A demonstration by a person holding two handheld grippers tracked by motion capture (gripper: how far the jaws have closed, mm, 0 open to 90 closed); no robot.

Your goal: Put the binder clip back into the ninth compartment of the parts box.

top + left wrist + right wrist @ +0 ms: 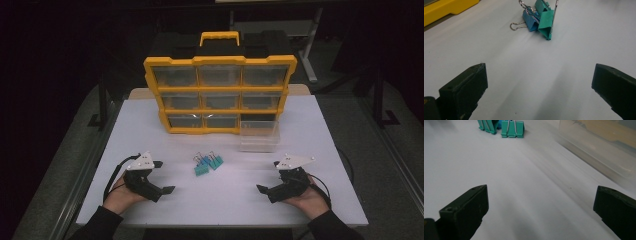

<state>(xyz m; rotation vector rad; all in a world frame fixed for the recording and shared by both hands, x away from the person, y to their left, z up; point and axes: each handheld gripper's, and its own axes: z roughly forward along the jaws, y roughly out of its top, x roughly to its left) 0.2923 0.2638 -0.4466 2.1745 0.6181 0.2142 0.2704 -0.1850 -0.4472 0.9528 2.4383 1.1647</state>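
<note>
Two grippers rest with jaws spread wide, and the binder clips (208, 163) lie on the table (310, 150) between them, at 2 o'clock from the left gripper (163, 176), which seems slightly nearer than the right gripper (267, 176).

Brightly lit from above across the white worktop (225, 195), dark all around; soft shadows under the fingers (464, 90); blurred near edges in gripper views.
</note>
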